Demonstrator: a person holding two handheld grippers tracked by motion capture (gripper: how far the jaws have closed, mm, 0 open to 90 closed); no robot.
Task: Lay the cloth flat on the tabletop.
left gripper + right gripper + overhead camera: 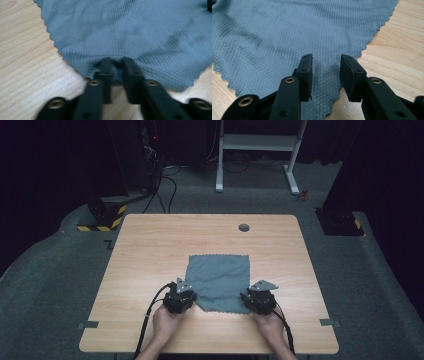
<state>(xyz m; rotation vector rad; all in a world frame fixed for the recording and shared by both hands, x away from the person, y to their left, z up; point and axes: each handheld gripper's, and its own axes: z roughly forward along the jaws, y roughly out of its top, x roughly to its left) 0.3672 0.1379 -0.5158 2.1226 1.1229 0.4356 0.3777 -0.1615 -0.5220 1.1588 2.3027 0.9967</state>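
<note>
A grey-blue waffle-weave cloth (220, 275) with a zigzag edge lies spread on the wooden table (150, 250). My left gripper (193, 296) sits at the cloth's near left corner. In the left gripper view the cloth (130, 30) puckers into the narrow gap of that gripper (115, 61), whose jaws stand nearly together and pinch the edge. My right gripper (246, 296) is at the near right corner. In the right gripper view its gripper (325, 62) is open, jaws well apart, and the cloth (287, 32) lies flat beneath and between them.
A round cable hole (243, 227) sits near the table's far edge. Small tape marks (88, 324) (329, 322) flag the near corners. Beyond the table stand a white desk frame (257, 150) and a yellow-black striped base (105, 220) on the carpet.
</note>
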